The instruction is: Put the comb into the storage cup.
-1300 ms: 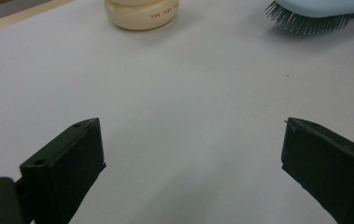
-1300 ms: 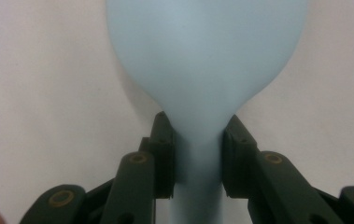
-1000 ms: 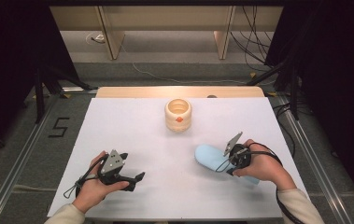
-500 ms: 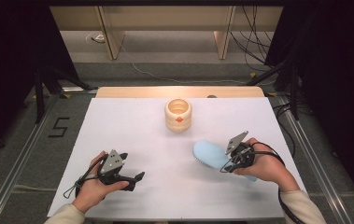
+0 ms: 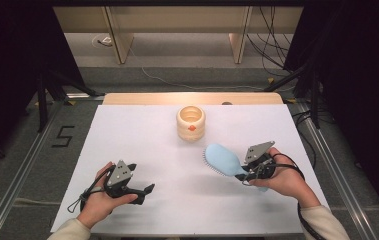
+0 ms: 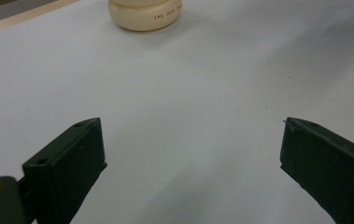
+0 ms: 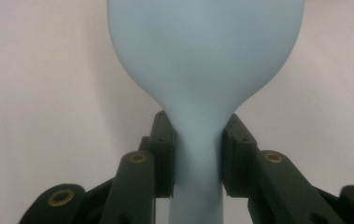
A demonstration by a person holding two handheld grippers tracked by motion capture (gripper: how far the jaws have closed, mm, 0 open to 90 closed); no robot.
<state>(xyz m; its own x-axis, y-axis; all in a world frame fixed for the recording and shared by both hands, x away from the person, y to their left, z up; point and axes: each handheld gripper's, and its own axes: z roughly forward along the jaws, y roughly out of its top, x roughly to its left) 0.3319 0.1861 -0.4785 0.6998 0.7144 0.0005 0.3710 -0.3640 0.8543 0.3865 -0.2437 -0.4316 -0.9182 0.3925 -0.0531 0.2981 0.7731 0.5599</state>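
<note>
Black jaws of the left gripper (image 5: 146, 190) are standing wide apart over the bare white table (image 5: 142, 145), holding nothing, while the cream ceramic cup (image 5: 191, 122) is sitting well ahead near the far edge. To the right, the right gripper (image 7: 196, 154) is clamping the narrow neck of the pale blue plastic hairbrush (image 5: 223, 160), bristles facing down over the table's right half. It is probably light, stiff and rather smooth, so the neck just below the oval head is looking like the sensible place to grip.

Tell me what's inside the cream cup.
The cream cup shows a shadowed hollow from the high view; nothing visible sticks out. Its bottom is hidden by the wall.
</note>
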